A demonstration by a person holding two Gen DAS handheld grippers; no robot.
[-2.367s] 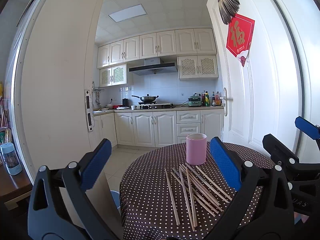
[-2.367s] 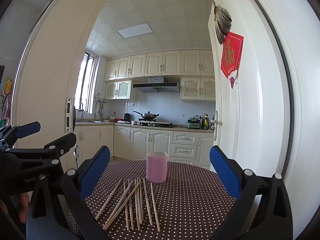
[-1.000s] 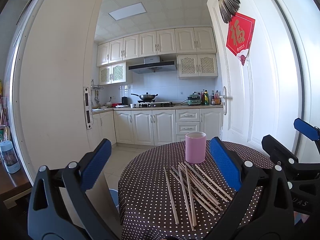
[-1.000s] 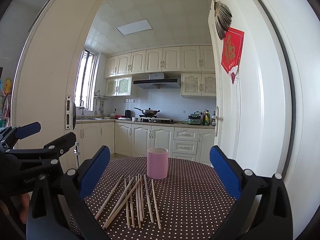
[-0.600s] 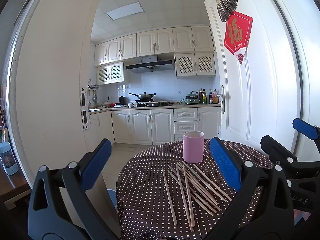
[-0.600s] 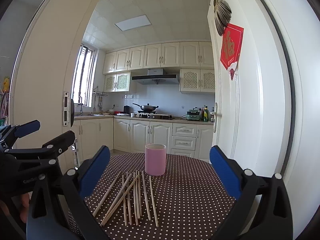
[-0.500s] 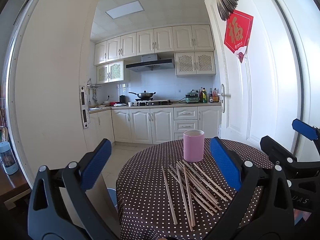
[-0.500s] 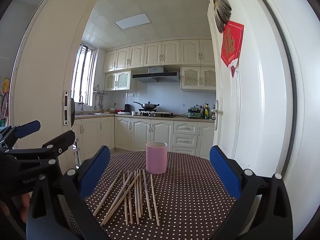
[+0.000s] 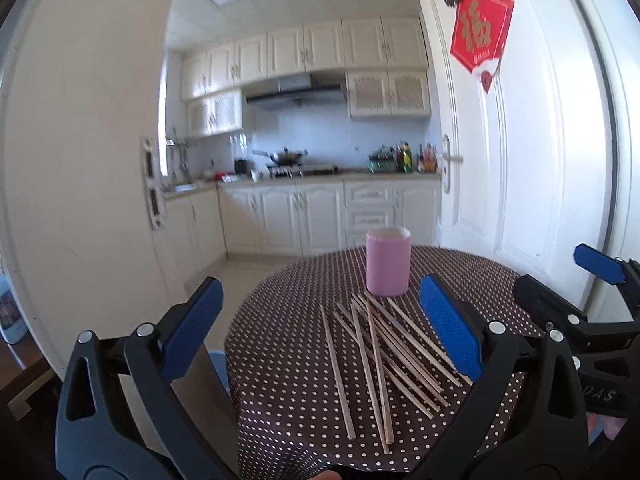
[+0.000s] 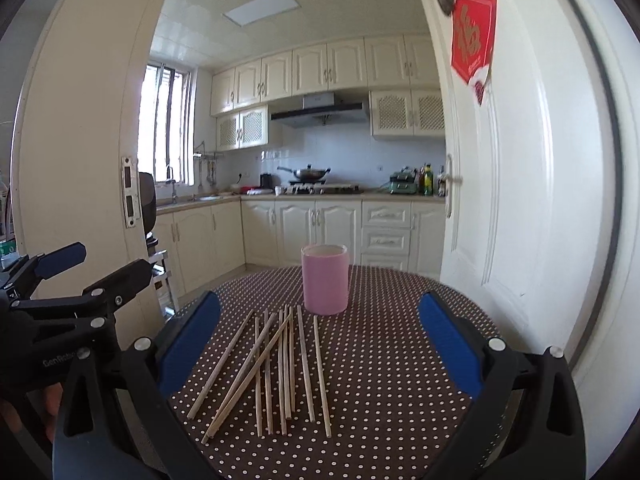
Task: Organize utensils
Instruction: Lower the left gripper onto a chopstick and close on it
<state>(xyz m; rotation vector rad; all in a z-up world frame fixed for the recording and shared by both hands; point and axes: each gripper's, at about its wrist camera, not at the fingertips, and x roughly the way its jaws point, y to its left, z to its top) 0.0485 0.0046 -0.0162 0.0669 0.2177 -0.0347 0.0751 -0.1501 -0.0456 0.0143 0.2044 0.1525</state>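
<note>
- A pink cup point(image 9: 388, 266) stands upright on the counter point(image 9: 288, 360), which is round and covered with a dark brown cloth dotted in white.
- The cup's mouth is open and its inner wall is pale; what lies inside cannot be seen from either view, and nothing sticks up above its rim.
- A loose scatter of wooden chopsticks point(image 10: 280, 364) lies flat on the cloth just in front of the cup, on the side nearest the cameras, and none of them is in the cup.
- Most of the chopsticks run roughly parallel, pointing toward the cup; a few cross over the others at a slant, and the far tips come close to the cup's base.
- The left tongs point(image 9: 320, 320) are spread wide and hold nothing; they hang above the counter's near edge, in front of the cup and off to its left, apart from the chopsticks.
- The right tongs point(image 10: 320, 336) are also spread wide and empty, in front of the cup with the chopsticks lying between their blue pads in the right wrist view, not touching them.
- Beyond the cup an open white door point(image 10: 520, 184) carries a red paper ornament point(image 10: 472, 36).
</note>
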